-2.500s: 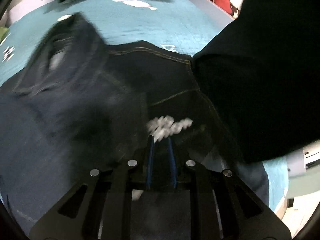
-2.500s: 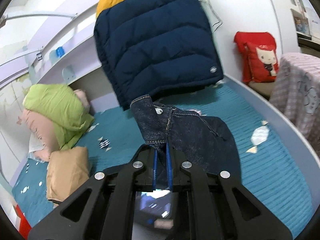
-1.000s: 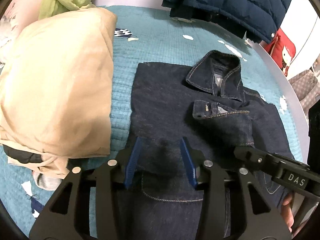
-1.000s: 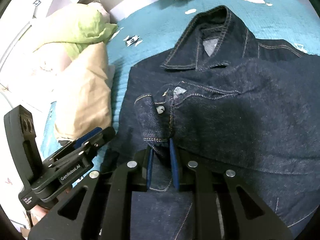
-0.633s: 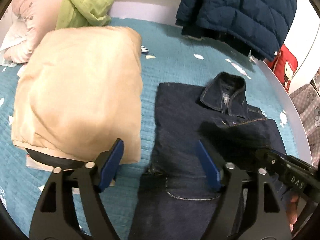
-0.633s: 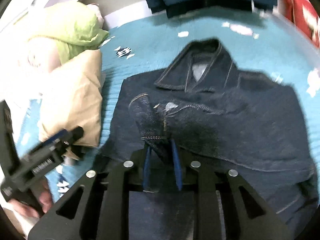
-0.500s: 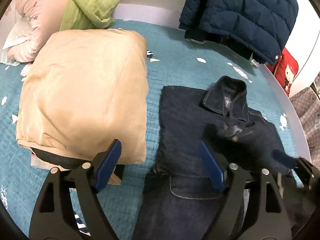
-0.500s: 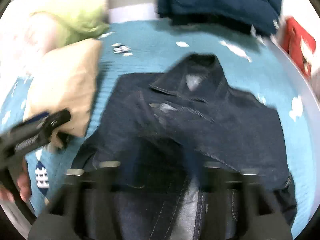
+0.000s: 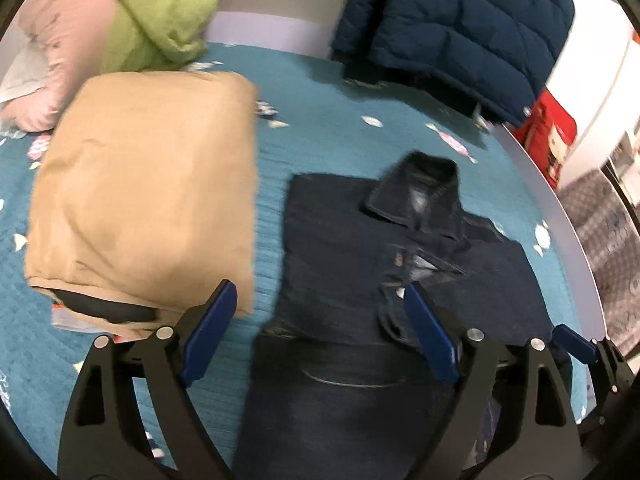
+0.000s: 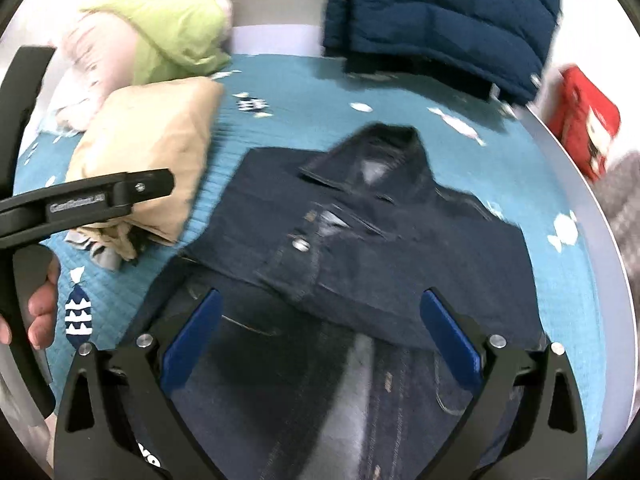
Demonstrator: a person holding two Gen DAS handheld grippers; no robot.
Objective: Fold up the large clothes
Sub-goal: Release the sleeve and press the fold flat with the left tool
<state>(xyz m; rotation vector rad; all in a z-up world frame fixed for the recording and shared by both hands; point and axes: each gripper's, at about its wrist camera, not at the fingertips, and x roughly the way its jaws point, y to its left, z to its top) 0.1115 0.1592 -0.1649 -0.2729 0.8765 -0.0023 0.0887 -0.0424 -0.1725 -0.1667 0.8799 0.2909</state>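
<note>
Both my claws are spread wide, nothing between the blue pads. My left gripper [image 9: 320, 332] hangs above the near part of the dark blue denim jacket [image 9: 400, 256], one pad over the jacket's left edge area, the other over its front placket. My right gripper [image 10: 318, 338] is above the same garment, pads well apart, straddling the lower denim.

Jacket lies flat on the teal quilted bedspread [image 9: 320, 96], collar pointing away from me, one side folded in across the front so a metal button [image 10: 300, 244] and stitched placket face up. More dark denim runs from under that fold toward both cameras; I can't tell if it's the jacket's own hem or a separate piece.

Just left of the jacket: a folded tan padded garment [image 9: 148, 196], apart from the denim, a strip of bedspread between them. Behind it, a lime-green and pink bundle of bedding [image 9: 120, 20]. A navy quilted puffer jacket [image 9: 452, 28] hangs at the far side, a red cushion [image 10: 588, 128] off to the right.

In the right wrist view my left gripper's black body [image 10: 88, 200] shows at the left edge, fingers of my hand [image 10: 42, 308] wrapped on its handle. Both views are motion-blurred.
</note>
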